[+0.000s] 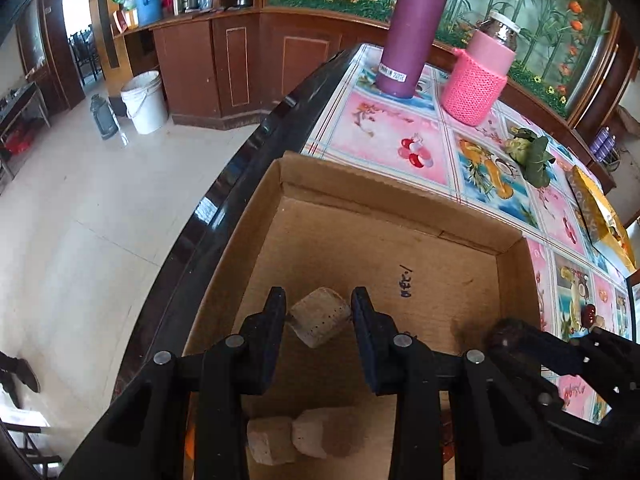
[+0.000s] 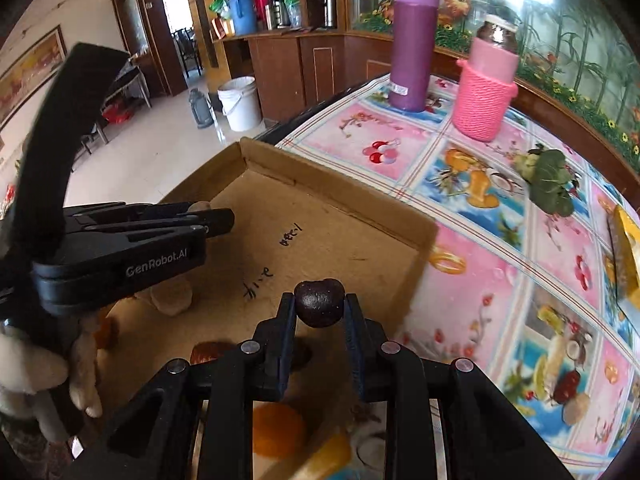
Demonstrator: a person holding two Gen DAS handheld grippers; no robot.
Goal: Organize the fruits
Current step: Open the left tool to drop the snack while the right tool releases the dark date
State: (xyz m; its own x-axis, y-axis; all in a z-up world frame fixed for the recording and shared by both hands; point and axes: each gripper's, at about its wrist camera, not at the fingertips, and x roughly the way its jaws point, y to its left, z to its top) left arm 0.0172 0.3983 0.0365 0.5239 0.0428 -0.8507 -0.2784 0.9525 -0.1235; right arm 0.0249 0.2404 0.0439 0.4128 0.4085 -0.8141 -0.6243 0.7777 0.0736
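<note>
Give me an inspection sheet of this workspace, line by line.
Surface: table under a glossy fruit-print cloth, dark rim.
Job's things: open brown cardboard box; pale beige cube-shaped piece and round dark brown fruit, both in tongs; two more pale pieces on the box floor.
Clutter: tall purple flask; jar in pink knitted sleeve; green leafy bunch; yellow packet.
Grippers: left tongs shut on the pale piece; right tongs shut on the dark fruit.
Cables: nothing seen.
Surroundings: wooden cabinets, white plastic bucket, tiled floor.
</note>
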